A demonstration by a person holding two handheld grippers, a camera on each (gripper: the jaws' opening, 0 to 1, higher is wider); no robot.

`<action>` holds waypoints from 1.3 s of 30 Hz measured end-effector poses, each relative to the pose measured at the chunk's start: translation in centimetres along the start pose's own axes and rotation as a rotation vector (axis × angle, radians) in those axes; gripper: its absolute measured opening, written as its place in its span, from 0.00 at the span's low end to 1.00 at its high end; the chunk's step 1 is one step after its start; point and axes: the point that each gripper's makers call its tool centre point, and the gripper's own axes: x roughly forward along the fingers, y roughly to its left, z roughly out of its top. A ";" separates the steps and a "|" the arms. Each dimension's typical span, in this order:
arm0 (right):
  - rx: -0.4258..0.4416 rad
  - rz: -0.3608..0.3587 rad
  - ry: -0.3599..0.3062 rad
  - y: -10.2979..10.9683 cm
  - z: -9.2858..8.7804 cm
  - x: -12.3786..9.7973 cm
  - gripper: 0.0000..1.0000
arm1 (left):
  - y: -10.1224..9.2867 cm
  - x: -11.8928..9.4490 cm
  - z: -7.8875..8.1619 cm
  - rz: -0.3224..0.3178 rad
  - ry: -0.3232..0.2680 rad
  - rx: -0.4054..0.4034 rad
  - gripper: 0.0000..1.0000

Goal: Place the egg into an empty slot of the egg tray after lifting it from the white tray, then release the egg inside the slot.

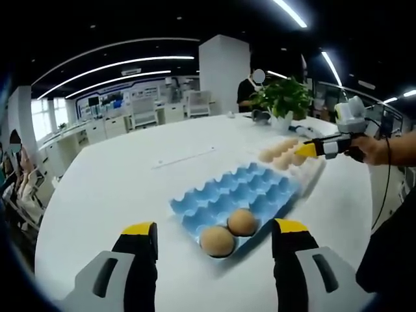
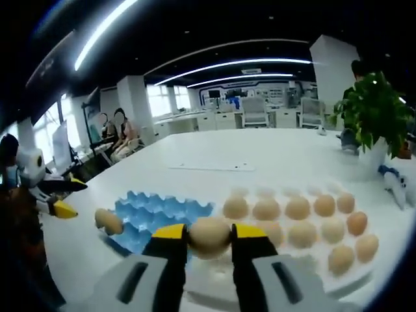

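A round white worktop (image 1: 117, 175) carries a potted plant (image 2: 374, 107) at 2 o'clock, the white tray (image 2: 390, 257) of eggs and the blue egg tray (image 1: 244, 192) holding two. The right tool (image 2: 209, 242) grips an egg (image 2: 209, 237) just above the white tray; the left tool (image 1: 214, 237) stands wide.

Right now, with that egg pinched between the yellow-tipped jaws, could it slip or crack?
Probably fragile: the egg is thin-shelled, held by the right gripper at two narrow contacts. Its smooth, rounded shape could slip, and it would likely roll on the table.

Open office: white table (image 1: 117, 188), ceiling light strips (image 2: 234, 65), potted plant (image 2: 374, 107), white pillar (image 1: 224, 71).
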 end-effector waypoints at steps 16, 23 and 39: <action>-0.043 0.202 0.015 8.8 -0.2 3.5 0.26 | -0.4 0.0 -0.1 -0.012 0.007 -0.006 0.71; -0.056 0.261 0.027 11.3 -0.7 4.7 0.26 | -0.1 0.1 -0.2 -0.014 0.009 -0.003 0.71; -0.088 0.310 0.076 13.0 -2.6 6.1 0.26 | 0.6 0.1 -0.2 -0.001 -0.001 -0.013 0.68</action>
